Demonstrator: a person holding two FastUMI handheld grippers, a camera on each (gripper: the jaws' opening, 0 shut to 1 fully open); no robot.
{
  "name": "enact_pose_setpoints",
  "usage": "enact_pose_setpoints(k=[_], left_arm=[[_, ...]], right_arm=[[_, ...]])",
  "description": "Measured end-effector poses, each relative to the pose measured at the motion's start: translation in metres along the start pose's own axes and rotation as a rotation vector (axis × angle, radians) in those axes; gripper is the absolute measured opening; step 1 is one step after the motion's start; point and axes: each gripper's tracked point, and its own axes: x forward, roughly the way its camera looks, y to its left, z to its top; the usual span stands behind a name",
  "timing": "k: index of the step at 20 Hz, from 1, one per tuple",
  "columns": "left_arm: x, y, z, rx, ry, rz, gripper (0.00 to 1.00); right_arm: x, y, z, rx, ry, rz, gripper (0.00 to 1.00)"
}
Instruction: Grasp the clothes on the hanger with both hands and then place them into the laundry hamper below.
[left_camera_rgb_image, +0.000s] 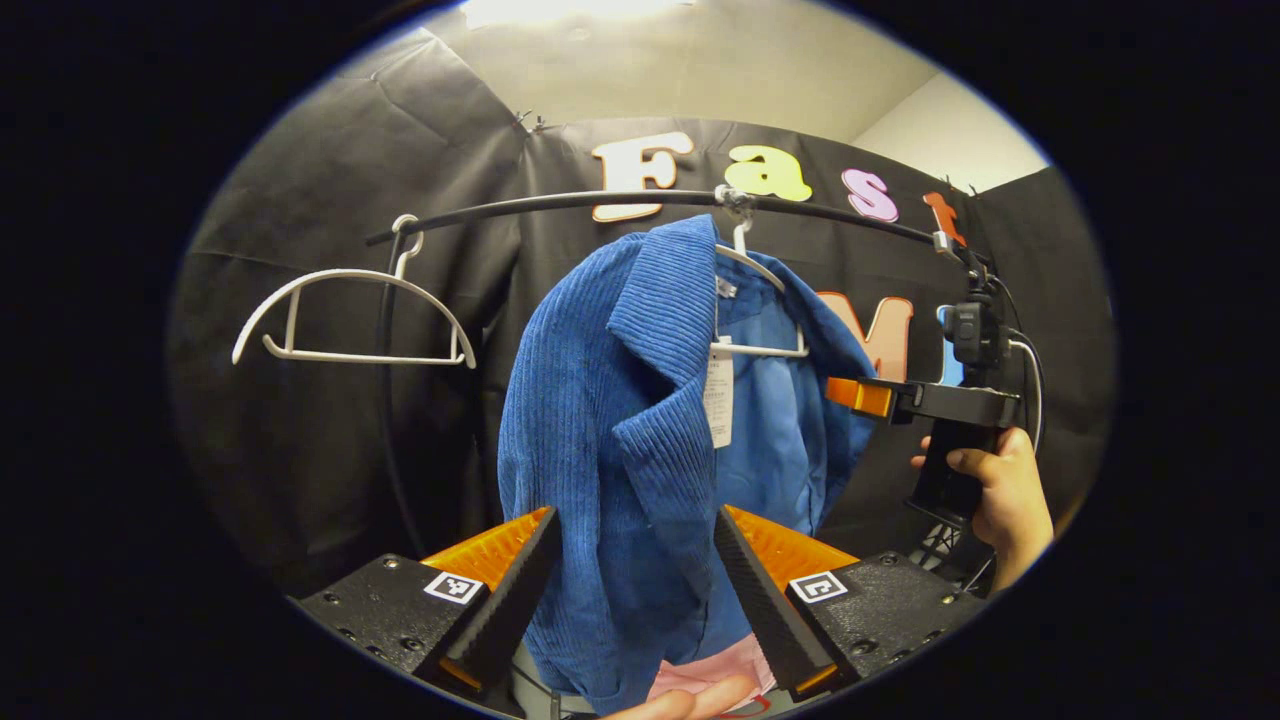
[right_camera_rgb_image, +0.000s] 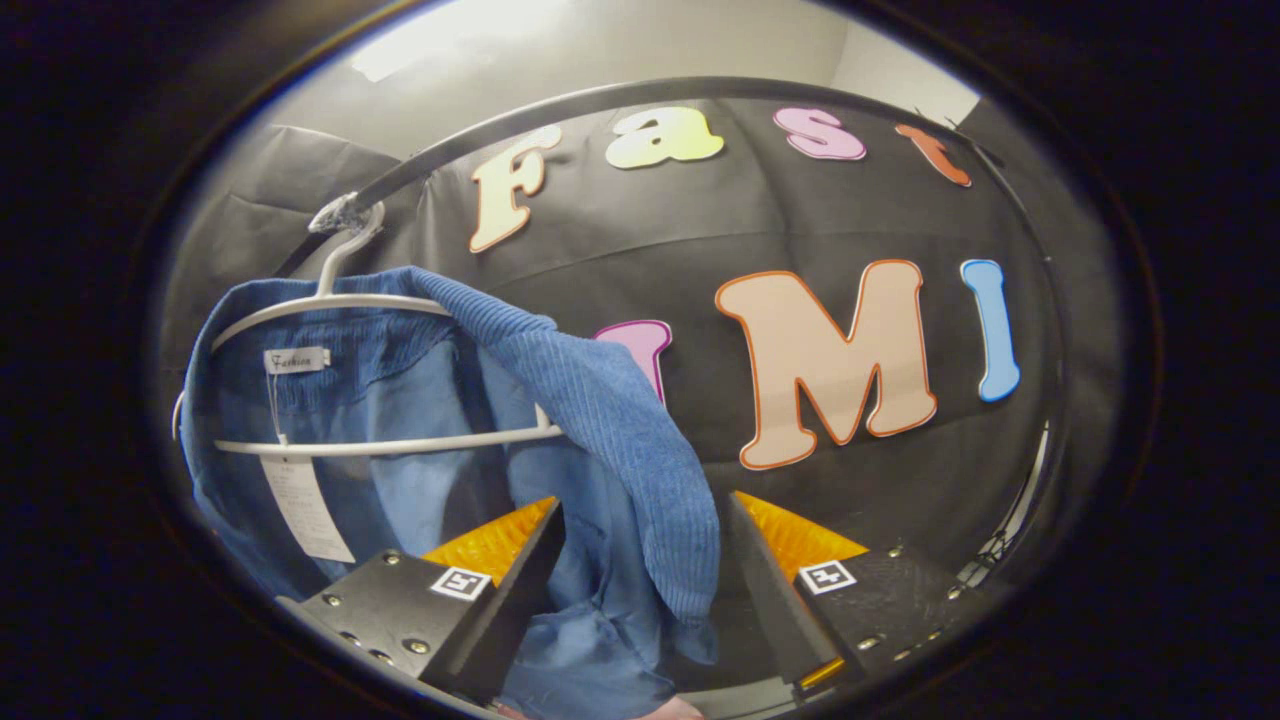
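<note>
I have the jacket (left_camera_rgb_image: 620, 440) hanging from its hanger (left_camera_rgb_image: 757, 310) on the rail (left_camera_rgb_image: 600, 203), and both tools are set to take it. My left gripper (left_camera_rgb_image: 635, 560) stands with its jaws apart, the jacket's front panel hanging between them, not yet pinched. My right gripper (right_camera_rgb_image: 645, 555) is likewise spread around the far front edge of the jacket (right_camera_rgb_image: 610, 420). The risk I see: if I pull down before both sides are clamped, the jacket slides off one shoulder and drops lopsided, or the hanger (right_camera_rgb_image: 390, 440) unhooks and comes along. An empty hanger (left_camera_rgb_image: 350, 315) hangs on the rail beside the jacket. I cannot make out the hamper below the jacket.
</note>
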Motion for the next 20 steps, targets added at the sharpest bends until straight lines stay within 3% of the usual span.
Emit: enact_pose_setpoints(k=[3, 6, 10, 11, 12, 13, 14, 15, 17, 18, 20], left_arm=[[0.018, -0.004, 0.018, -0.017, -0.028, 0.044, 0.92], [0.037, -0.007, 0.024, -0.027, -0.017, 0.109, 0.92], [0.055, -0.008, 0.029, -0.02, -0.08, 0.128, 0.93], [0.062, -0.008, 0.03, -0.002, -0.099, 0.104, 0.76], [0.067, -0.006, 0.026, 0.003, -0.083, 0.088, 0.58], [0.071, -0.01, 0.02, -0.024, -0.067, 0.042, 0.41], [0.072, -0.011, 0.015, -0.04, -0.043, 0.022, 0.23], [0.071, -0.008, 0.015, -0.031, -0.028, 0.004, 0.06], [0.06, -0.013, 0.022, 0.012, -0.047, -0.07, 0.02], [0.049, -0.015, 0.029, 0.015, -0.063, -0.117, 0.06], [0.025, -0.014, 0.046, 0.022, -0.123, -0.185, 0.02]], right_arm=[[0.018, -0.007, -0.005, -0.013, 0.023, 0.003, 0.94], [0.031, 0.007, -0.01, 0.008, 0.055, 0.063, 0.94], [0.038, 0.015, -0.024, 0.004, 0.108, 0.092, 0.96], [0.038, 0.012, -0.025, 0.008, 0.12, 0.077, 0.96], [0.034, 0.006, -0.024, 0.013, 0.127, 0.064, 0.91], [0.031, -0.004, -0.023, 0.033, 0.104, 0.027, 0.48], [0.021, -0.001, -0.01, 0.089, 0.08, 0.041, 0.05], [0.026, 0.015, -0.008, 0.159, 0.071, 0.099, 0.05], [0.019, 0.011, -0.001, 0.194, 0.049, 0.07, 0.06], [0.017, 0.011, 0.0, 0.181, 0.044, 0.068, 0.05], [0.013, 0.019, 0.0, 0.109, 0.042, 0.081, 0.05]])
